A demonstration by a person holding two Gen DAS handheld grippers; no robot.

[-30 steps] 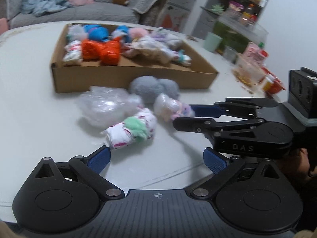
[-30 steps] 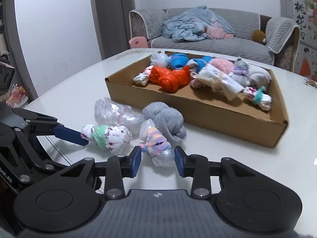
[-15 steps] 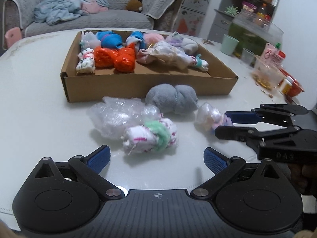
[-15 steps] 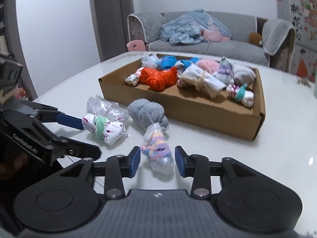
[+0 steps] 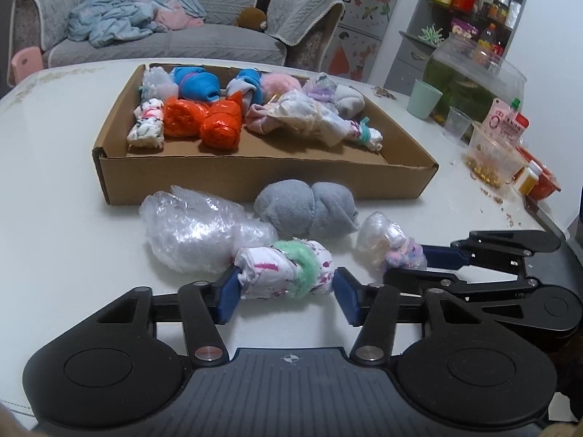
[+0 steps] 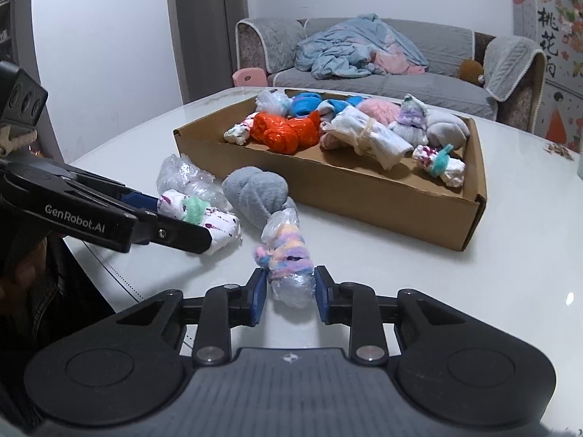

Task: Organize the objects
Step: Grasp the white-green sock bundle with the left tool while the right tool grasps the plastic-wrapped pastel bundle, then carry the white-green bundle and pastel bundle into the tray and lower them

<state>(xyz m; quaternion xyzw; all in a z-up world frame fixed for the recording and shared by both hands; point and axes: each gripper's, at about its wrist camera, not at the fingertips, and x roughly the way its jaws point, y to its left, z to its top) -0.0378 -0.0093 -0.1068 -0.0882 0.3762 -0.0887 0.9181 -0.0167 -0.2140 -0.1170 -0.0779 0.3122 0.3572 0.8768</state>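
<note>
On the white table, a white sock roll with a green band point(image 5: 284, 273) point(image 6: 218, 225) lies crosswise between the jaws of my left gripper point(image 5: 288, 296) point(image 6: 182, 218). Those jaws are closing, and the blue pads touch both ends of the roll. My right gripper point(image 6: 289, 296) point(image 5: 406, 266) is shut on a pastel sock bundle wrapped in clear plastic point(image 6: 288, 255) point(image 5: 390, 244), which rests on the table. Behind them stands an open cardboard box point(image 5: 255, 178) point(image 6: 364, 204) holding several rolled socks.
A grey sock ball point(image 5: 306, 211) and a clear plastic bundle point(image 5: 193, 233) lie just in front of the box. At the right table edge stand a green cup point(image 5: 422, 98), a clear cup point(image 5: 457, 123), a snack tub point(image 5: 492, 156) and a fish tank point(image 5: 473, 76). A sofa point(image 5: 164, 36) is behind.
My left jaws came in from wide apart onto the white roll. My right jaws narrowed onto the pastel bundle, which has slid a little away from the grey ball.
</note>
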